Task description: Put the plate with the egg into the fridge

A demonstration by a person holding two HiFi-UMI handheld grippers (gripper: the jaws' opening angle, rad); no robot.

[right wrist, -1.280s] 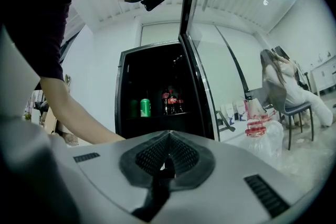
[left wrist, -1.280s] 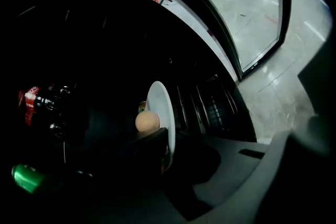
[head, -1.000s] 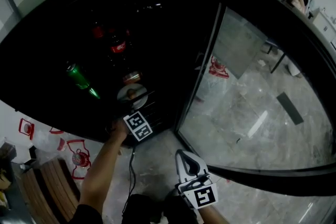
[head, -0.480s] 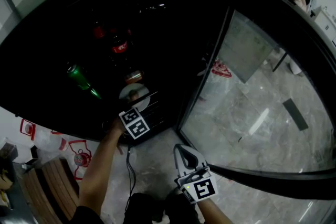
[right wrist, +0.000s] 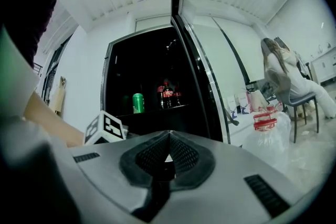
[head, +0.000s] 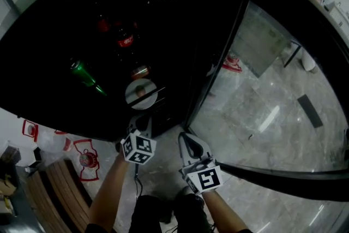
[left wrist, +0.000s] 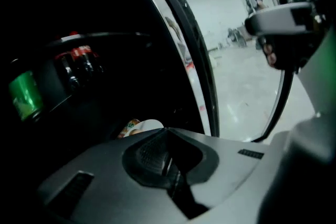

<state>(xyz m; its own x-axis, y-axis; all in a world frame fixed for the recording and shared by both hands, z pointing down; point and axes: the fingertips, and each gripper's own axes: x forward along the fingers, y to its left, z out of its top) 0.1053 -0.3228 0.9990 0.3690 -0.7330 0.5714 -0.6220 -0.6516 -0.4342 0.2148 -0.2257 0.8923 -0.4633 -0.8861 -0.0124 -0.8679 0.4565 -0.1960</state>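
- The left gripper (left wrist: pixel 167 134) has come back out of the fridge (head: pixel 65 13) and now hangs in front of it, below the plate (head: pixel 132 100); a second ago it reached in to the plate.
- The left jaws are closing: the pads meet and nothing stands between them.
- The plate lies flat on a dark fridge shelf, with the egg (head: pixel 141 92) on it, apart from both grippers.
- Judgement: the release is done and the plate is in place. The glass door (head: pixel 262 90), to the right of the plate, stands wide open, so closing it is probably what remains.
- The right gripper (right wrist: pixel 169 135) hangs outside the fridge, below and right of the plate. Its jaws are together and empty.
- A green can (head: pixel 82 75) stands to the left of the plate, and a small tin (head: pixel 140 71) sits just behind it.
- Dark bottles (head: pixel 124 41) with red labels stand further behind the plate. The labels carry white script, too small to read.
- White bags (head: pixel 87 158) with red print lie on the floor below and left of the plate; the print is illegible.
- Each gripper's cube bears only black-and-white square markers, no text.
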